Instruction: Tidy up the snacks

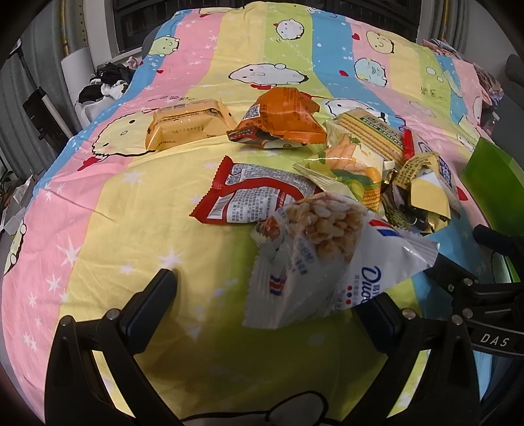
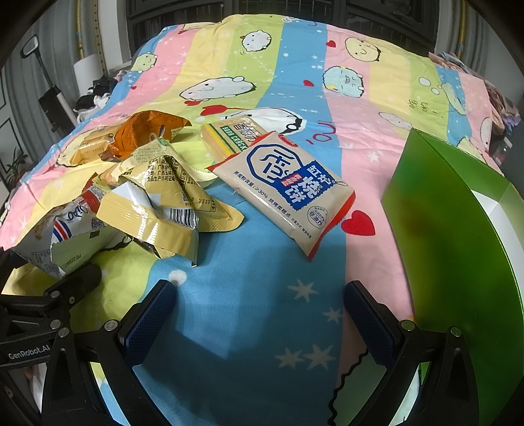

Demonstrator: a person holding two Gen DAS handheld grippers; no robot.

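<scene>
Two grippers: your left gripper [image 1: 268, 295] and right gripper [image 2: 258, 304] both spread wide.
White snack packet [image 1: 327, 255]: just beyond your left gripper's right finger.
Beige packet [image 2: 288, 190]: ahead of your right gripper, apart.

We're in a home bedroom here: a bed under a striped cartoon-print sheet [image 1: 137, 209] fills the view, snack packets [image 2: 281, 186] scattered across it. Off the far left side sits a heap of dark clothes [image 1: 104, 82], grey curtains [image 1: 19, 108] hang along the left wall, and dark windows [image 2: 294, 9] run beyond the bed
</scene>
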